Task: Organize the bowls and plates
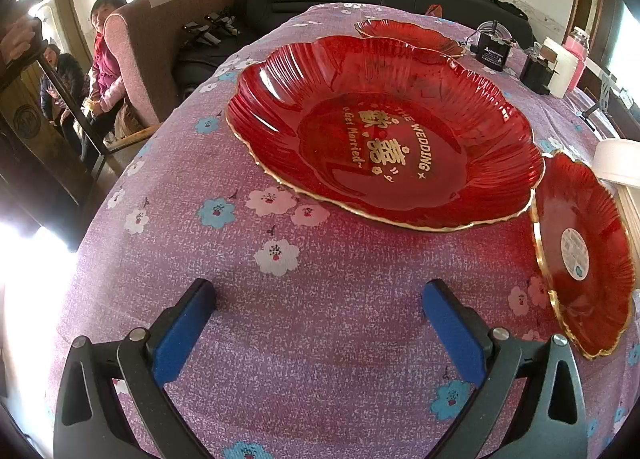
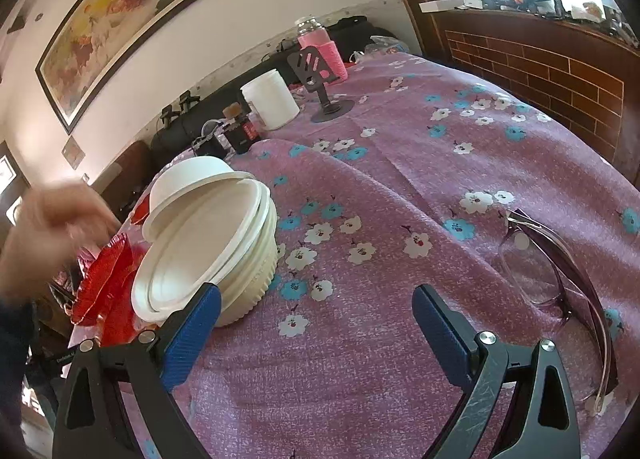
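Note:
In the left wrist view a large red glass plate point(image 1: 384, 131) with gold wedding lettering lies on the purple flowered tablecloth. A smaller red plate point(image 1: 580, 259) lies at its right, partly under its rim, and another small red plate point(image 1: 412, 35) lies behind it. My left gripper point(image 1: 318, 299) is open and empty, over bare cloth in front of the large plate. In the right wrist view a stack of white bowls point(image 2: 216, 235) stands at the left, the top ones tilted. My right gripper point(image 2: 316, 303) is open and empty, its left finger just in front of the stack. A red plate point(image 2: 108, 279) shows beyond.
Eyeglasses point(image 2: 560, 283) lie on the cloth at the right. A white cup point(image 2: 272, 99), a phone stand point(image 2: 320, 87), a pink-sleeved jar point(image 2: 320, 43) and small black devices point(image 1: 494, 51) stand at the table's far side. A blurred hand point(image 2: 48, 235) is at the left. People point(image 1: 104, 63) sit beyond the table.

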### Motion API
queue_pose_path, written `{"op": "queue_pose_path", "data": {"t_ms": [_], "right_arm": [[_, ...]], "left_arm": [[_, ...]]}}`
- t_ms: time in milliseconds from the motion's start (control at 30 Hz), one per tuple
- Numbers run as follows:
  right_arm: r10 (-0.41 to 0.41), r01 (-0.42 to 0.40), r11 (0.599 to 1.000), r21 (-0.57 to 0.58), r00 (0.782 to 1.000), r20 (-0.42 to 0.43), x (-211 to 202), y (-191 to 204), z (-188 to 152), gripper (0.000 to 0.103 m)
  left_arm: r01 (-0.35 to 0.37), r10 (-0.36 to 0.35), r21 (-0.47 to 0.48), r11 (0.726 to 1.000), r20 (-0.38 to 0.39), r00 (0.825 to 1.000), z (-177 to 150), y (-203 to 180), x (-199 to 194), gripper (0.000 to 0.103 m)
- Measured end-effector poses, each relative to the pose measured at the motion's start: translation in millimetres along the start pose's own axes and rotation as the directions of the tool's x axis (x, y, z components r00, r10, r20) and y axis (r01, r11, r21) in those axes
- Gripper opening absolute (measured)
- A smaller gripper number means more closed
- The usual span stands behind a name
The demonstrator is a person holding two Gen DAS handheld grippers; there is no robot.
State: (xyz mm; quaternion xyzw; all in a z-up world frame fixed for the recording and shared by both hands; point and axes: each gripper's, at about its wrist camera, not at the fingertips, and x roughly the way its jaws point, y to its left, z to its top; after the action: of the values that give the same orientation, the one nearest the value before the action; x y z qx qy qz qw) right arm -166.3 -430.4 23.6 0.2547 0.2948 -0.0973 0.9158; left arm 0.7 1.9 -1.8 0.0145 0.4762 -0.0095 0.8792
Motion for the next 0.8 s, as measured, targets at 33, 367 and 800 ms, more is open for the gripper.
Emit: {"op": "queue_pose_path", "data": {"t_ms": [33, 367, 800], "right_arm": [[-0.003, 0.003, 1.0, 0.014, 1.0, 0.011, -2.5, -3.2, 0.4, 0.098], [0.031, -0.031, 0.998, 0.047, 0.999, 0.011, -3.7, -10.2, 2.8, 0.098], [0.048, -0.048, 0.998, 0.051, 0.999, 0.007, -3.3, -12.1, 2.1, 0.098]], "left_arm": [[0.0, 0.0, 0.0, 1.0, 0.0, 1.0, 0.0, -0.1, -0.3, 0.103], [0.0, 0.0, 0.0, 1.0, 0.0, 1.0, 0.0, -0.1, -0.3, 0.103], [0.0, 0.0, 0.0, 1.0, 0.0, 1.0, 0.0, -0.1, -0.2, 0.103]]}}
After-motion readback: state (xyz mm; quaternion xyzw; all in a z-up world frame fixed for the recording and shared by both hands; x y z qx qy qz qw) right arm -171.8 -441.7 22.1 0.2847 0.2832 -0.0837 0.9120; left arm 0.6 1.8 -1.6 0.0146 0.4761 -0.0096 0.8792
